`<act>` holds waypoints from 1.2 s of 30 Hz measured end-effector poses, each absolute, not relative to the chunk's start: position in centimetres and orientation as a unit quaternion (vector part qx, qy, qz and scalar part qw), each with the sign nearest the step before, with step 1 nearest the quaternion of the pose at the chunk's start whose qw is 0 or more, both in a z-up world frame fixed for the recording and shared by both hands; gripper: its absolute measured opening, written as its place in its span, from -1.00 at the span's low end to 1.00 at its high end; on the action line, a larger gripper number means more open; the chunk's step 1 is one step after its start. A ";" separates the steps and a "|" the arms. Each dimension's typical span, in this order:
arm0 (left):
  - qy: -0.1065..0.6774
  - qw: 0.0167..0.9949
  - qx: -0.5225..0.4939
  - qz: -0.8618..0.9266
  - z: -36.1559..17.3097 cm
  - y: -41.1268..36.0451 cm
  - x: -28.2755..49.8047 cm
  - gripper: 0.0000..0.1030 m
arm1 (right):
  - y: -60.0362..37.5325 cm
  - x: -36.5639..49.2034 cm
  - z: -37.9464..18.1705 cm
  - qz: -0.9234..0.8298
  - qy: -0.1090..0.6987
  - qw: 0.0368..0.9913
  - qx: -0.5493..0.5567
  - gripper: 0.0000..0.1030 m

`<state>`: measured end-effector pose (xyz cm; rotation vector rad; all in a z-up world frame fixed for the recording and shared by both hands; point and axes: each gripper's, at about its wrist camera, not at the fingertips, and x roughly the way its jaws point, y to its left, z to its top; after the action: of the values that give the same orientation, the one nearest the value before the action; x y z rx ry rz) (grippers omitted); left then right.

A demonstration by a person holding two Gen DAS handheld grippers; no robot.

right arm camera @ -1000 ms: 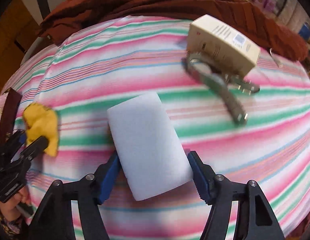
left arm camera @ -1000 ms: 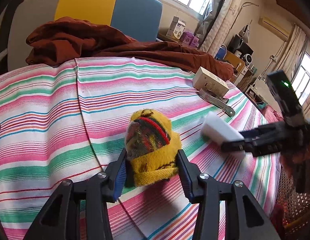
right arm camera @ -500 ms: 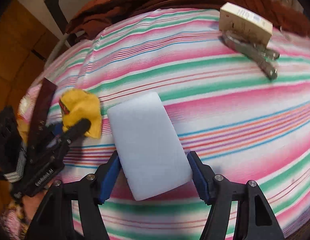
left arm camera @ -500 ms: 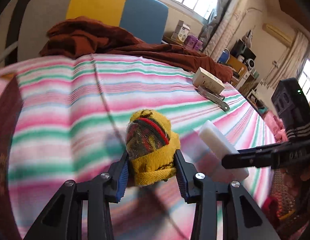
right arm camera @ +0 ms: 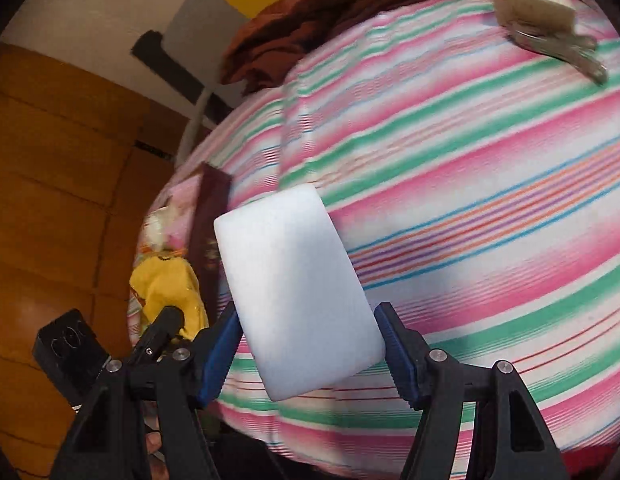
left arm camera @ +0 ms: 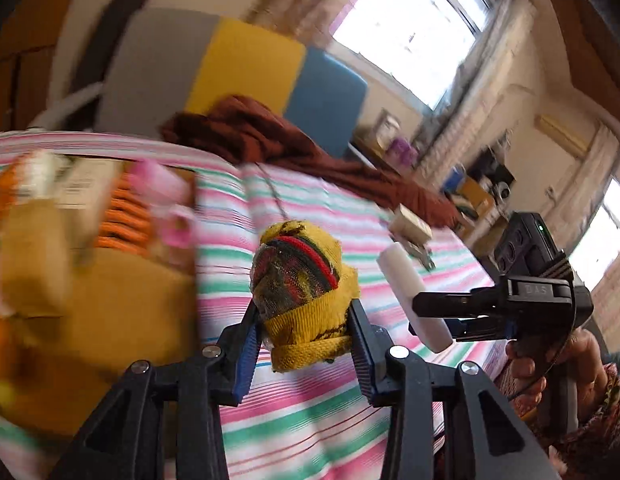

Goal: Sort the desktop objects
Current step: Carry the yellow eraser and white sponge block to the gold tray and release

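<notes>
My left gripper (left arm camera: 303,344) is shut on a rolled yellow sock (left arm camera: 303,296) with red and green stripes, held above the striped tablecloth (left arm camera: 310,412). In the right wrist view, my right gripper (right arm camera: 310,344) is shut on a white foam block (right arm camera: 297,292), its blue pads pressing both long sides. From the left wrist view the same block (left arm camera: 410,292) and right gripper (left arm camera: 430,314) hang just to the right of the sock. The right wrist view shows the left gripper (right arm camera: 165,328) with the sock (right arm camera: 165,284) at lower left.
A blurred open box (left arm camera: 109,312) with orange, pink and white items sits at the left of the cloth. A small cardboard box (right arm camera: 530,8) and a metal tool (right arm camera: 566,48) lie far right. A brown cloth (left arm camera: 289,148) drapes the far edge, a chair behind it.
Both grippers have risen off the cloth and swung left with their loads. The box of mixed items has come into the left wrist view. The cardboard box and metal tool now lie farther away.
</notes>
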<state>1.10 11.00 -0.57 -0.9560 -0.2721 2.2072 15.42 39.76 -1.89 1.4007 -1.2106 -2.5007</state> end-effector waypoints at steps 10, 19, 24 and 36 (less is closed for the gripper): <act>-0.125 0.227 -0.407 0.876 -1.4 -0.1 -1.6 -0.15 | 28.1 8.0 2.2 -0.799 -0.362 0.143 0.458 0.31; -0.033 0.208 -0.452 0.867 -3.1 -0.1 -1.4 0.17 | 21.4 0.4 -0.9 -0.753 -0.424 0.150 0.480 0.68; -0.041 0.186 -0.415 0.890 -2.2 -1.7 -0.5 0.25 | 22.3 2.3 -0.9 -0.762 -0.431 0.150 0.459 0.85; -0.080 0.160 -0.429 0.886 -2.7 -2.9 -1.3 0.18 | 14.9 -0.5 0.8 -0.813 -0.243 0.219 0.482 -0.04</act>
<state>-1.26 -2.88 -2.73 -1.2242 -0.2291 2.5295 -0.54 14.95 0.82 1.3351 -0.6723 -2.2491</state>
